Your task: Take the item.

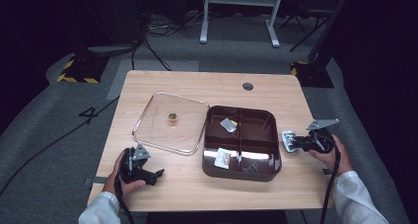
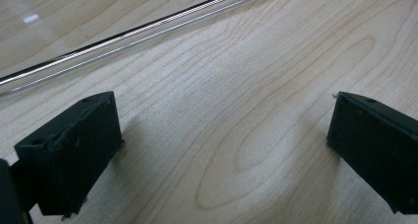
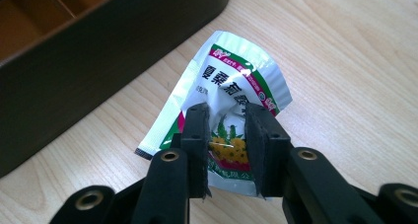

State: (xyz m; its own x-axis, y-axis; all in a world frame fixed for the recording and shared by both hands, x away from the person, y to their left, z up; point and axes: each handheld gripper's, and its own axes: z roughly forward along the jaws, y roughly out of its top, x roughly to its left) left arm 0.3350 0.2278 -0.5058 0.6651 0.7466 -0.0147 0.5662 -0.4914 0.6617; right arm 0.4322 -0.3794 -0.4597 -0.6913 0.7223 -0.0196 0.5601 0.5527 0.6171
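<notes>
A small printed sachet (image 3: 231,100) — white with green edging and a flower picture — is sitting pinched between the fingers (image 3: 197,135) of the right gripper (image 1: 294,141), just beside the right wall of the dark brown compartment box (image 1: 272,157) on the wooden surface (image 1: 197,184). Inside the box, a packet (image 1: 223,158) is lying in the near left compartment and a crumpled wrapper (image 1: 227,125) in the far one. A clear lid (image 1: 148,116) is lying flat to the box's left, touching it. The left gripper (image 1: 156,175) is resting low near the lid's front edge — its fingers (image 2: 74,150) spread wide, holding nothing.
</notes>
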